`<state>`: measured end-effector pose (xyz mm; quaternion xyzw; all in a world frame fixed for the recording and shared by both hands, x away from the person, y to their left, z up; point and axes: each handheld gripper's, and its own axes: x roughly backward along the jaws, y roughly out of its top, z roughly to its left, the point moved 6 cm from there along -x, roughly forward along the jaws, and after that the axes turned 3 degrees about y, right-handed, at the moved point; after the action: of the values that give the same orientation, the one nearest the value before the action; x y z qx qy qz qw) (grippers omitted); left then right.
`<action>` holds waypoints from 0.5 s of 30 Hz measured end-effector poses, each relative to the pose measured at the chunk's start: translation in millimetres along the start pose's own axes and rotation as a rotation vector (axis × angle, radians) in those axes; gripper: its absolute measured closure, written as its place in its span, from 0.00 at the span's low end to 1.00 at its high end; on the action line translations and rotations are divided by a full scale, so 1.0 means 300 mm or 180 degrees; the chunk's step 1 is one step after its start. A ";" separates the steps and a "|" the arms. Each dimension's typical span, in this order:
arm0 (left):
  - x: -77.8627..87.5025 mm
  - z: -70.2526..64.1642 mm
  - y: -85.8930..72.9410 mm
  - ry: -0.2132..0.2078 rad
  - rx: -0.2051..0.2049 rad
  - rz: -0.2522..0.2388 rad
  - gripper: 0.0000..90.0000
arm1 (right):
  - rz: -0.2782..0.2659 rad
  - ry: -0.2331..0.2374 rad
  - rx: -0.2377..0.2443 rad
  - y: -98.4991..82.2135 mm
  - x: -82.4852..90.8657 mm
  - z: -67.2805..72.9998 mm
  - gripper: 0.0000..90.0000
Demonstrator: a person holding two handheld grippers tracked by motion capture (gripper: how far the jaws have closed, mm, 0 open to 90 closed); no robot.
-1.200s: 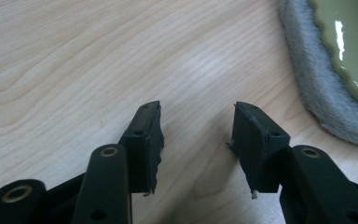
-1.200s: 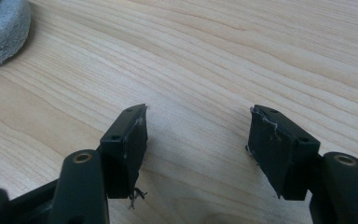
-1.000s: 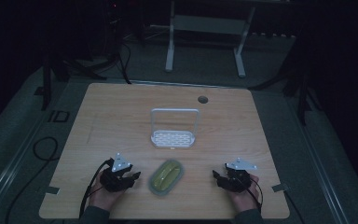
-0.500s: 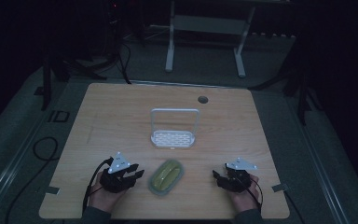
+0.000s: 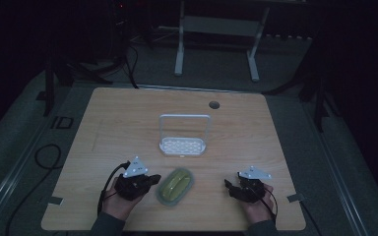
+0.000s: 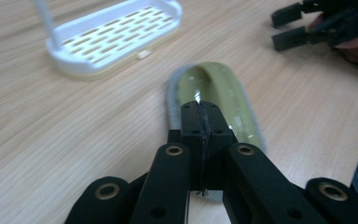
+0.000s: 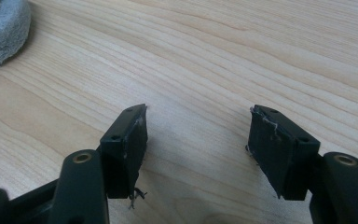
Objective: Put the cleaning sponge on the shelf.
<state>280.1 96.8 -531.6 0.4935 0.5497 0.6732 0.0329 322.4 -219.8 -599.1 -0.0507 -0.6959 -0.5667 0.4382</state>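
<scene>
Two hand-held black grippers sit low over a pale wooden table [image 5: 128, 118]. Left gripper [image 6: 200, 116], jaws just drawn together with nothing between them, hovers at the near end of an oval olive-green, grey-edged scrubbing pad [image 5: 175, 185]. Right gripper [image 7: 198, 140], jaws spread, stays apart. Beyond stands a white slotted plastic rack [image 5: 183, 145].

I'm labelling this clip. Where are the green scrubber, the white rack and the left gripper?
green scrubber [image 5: 175, 185], high view, its green top.
white rack [image 5: 182, 146], high view, its slotted base.
left gripper [image 6: 200, 112], left gripper view, its closed tips.
</scene>
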 end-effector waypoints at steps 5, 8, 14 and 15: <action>-0.035 -0.043 0.028 -0.0092 -0.0083 0.0025 1.00 | 0.0000 0.0000 -0.0001 0.000 0.000 0.000 0.41; -0.056 -0.062 0.044 -0.0134 -0.0135 0.0051 1.00 | 0.0000 0.0000 0.0000 0.000 0.000 0.000 0.41; -0.102 -0.090 0.082 -0.0195 -0.0177 0.0065 1.00 | 0.0000 0.0000 -0.0002 0.000 0.000 0.000 0.41; -0.108 -0.095 0.089 -0.0203 -0.0181 0.0067 1.00 | 0.0000 0.0000 -0.0002 0.000 0.000 0.000 0.41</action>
<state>290.0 47.2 -528.9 0.5194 0.5238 0.6728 0.0573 322.3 -219.7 -599.1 -0.0508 -0.6957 -0.5669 0.4382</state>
